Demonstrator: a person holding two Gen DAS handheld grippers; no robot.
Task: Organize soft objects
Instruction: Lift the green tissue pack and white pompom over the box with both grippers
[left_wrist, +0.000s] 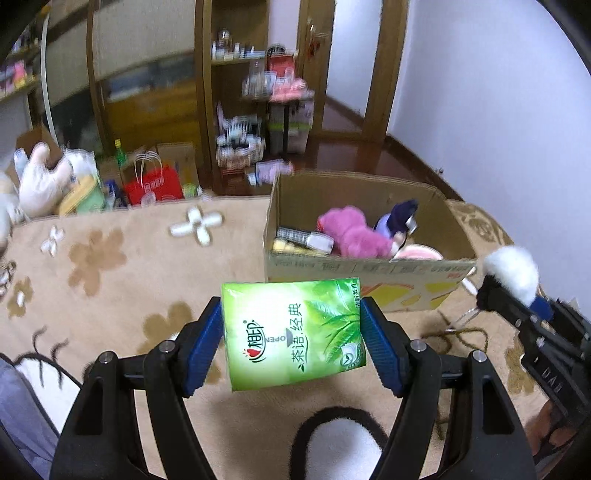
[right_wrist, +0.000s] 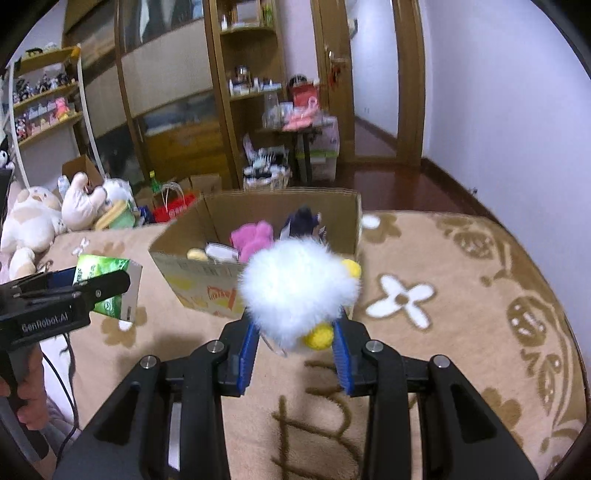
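My left gripper (left_wrist: 291, 336) is shut on a green tissue pack (left_wrist: 293, 332) and holds it above the beige blanket, just short of the cardboard box (left_wrist: 354, 269). My right gripper (right_wrist: 295, 339) is shut on a fluffy white toy (right_wrist: 295, 291) with yellow feet, held in front of the box (right_wrist: 192, 269). The box holds a pink plush (left_wrist: 351, 232), a purple doll (left_wrist: 399, 218) and a small bottle (left_wrist: 306, 238). In the left wrist view the right gripper (left_wrist: 484, 295) with the white toy (left_wrist: 513, 273) shows at the right. In the right wrist view the left gripper (right_wrist: 122, 280) with the pack (right_wrist: 107, 288) shows at the left.
The beige flowered blanket (left_wrist: 122, 266) covers the bed. Plush animals (right_wrist: 33, 225) lie at its far left edge. A red bag (left_wrist: 155, 184) and clutter stand on the floor behind. Wooden shelves (right_wrist: 251, 92) and a doorway fill the back. A white wall is at the right.
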